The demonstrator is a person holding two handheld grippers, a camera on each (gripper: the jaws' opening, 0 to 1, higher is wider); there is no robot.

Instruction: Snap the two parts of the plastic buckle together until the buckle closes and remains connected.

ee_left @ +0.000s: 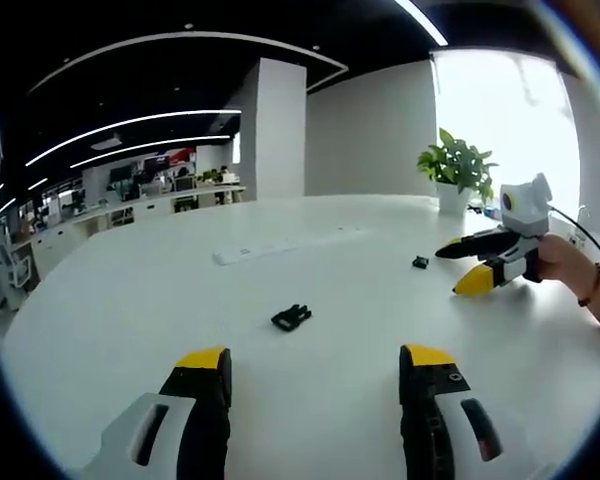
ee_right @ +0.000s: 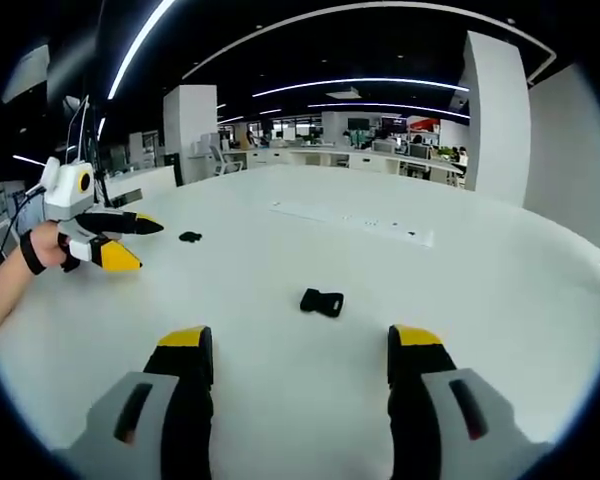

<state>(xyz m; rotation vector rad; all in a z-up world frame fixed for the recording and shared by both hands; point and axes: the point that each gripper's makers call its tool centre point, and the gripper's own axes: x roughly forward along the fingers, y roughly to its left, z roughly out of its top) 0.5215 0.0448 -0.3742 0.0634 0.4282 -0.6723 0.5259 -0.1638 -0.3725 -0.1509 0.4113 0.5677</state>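
1. Your left gripper (ee_left: 315,365) hovers over the white table (ee_left: 340,300), jaws wide apart, nothing between them.
2. Your right gripper (ee_right: 298,345) is the same: jaws spread wide, empty, above the table.
3. Pronged buckle part (ee_left: 291,317) lies on the table ahead of the left jaws; it's near the left gripper's tips in the right gripper view.
4. Socket buckle part (ee_right: 322,301) lies ahead of the right jaws, well apart from the other piece.
5. A long white power strip (ee_right: 350,221) sits farther back; a potted plant (ee_left: 458,172) stands at the table's far edge.

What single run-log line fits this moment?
stage: pre-grasp | left gripper: open, empty | right gripper: open, empty | pronged buckle half: on table | socket buckle half: apart, unjoined
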